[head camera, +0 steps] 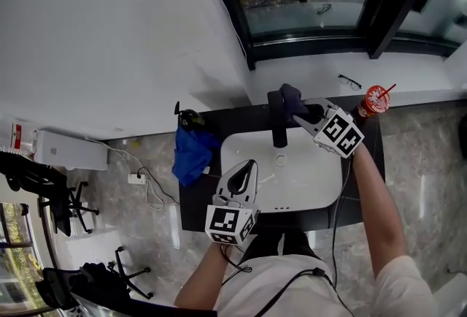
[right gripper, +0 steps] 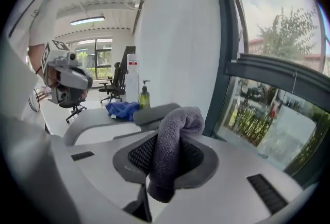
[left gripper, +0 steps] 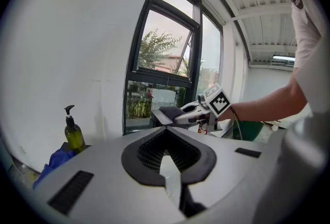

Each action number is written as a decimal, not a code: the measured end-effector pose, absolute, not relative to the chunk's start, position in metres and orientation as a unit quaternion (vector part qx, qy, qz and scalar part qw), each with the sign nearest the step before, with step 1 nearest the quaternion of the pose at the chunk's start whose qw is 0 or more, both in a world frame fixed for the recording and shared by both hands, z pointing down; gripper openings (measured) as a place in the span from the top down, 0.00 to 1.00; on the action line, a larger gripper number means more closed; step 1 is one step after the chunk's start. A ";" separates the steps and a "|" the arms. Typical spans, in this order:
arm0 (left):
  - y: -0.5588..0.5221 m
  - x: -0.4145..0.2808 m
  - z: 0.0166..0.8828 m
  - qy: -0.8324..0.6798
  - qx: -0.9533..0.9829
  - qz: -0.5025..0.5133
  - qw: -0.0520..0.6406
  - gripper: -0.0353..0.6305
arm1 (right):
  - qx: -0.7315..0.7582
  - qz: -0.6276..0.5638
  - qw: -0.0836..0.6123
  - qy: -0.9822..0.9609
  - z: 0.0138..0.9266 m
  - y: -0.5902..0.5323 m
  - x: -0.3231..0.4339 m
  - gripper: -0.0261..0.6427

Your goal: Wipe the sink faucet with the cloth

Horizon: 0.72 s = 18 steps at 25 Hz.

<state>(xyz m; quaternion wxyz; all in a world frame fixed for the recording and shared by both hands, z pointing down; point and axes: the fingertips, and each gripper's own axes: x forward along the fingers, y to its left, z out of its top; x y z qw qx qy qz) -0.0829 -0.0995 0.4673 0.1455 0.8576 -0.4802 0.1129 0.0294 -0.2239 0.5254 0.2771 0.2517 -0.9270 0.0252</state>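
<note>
The dark surface carries a white sink, the empty left hand-held gripper clenched at its 8 o'clock, the right hand-held gripper grasping a folded grey terry cloth at the black faucet's top at 12 o'clock, and a red cup, its print unreadable, at 2 o'clock.

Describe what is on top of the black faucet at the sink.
A dark grey cloth, clamped in the right gripper, drapes over the top end of the faucet. The faucet surface beneath the cloth is covered, so contact there cannot be seen.
</note>
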 end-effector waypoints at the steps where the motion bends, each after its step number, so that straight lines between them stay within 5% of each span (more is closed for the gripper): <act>1: -0.100 -0.082 0.467 -0.480 0.858 0.112 0.145 0.95 | 0.256 0.019 0.258 -0.931 0.511 -0.225 0.030 0.84; 6: -0.099 -0.083 0.467 -0.481 0.858 0.111 0.146 0.95 | 0.334 0.050 0.183 -0.924 0.482 -0.249 0.052 0.84; 18: -0.095 -0.091 0.472 -0.487 0.852 0.118 0.149 0.95 | 0.271 0.089 0.423 -0.860 0.651 -0.215 0.034 0.84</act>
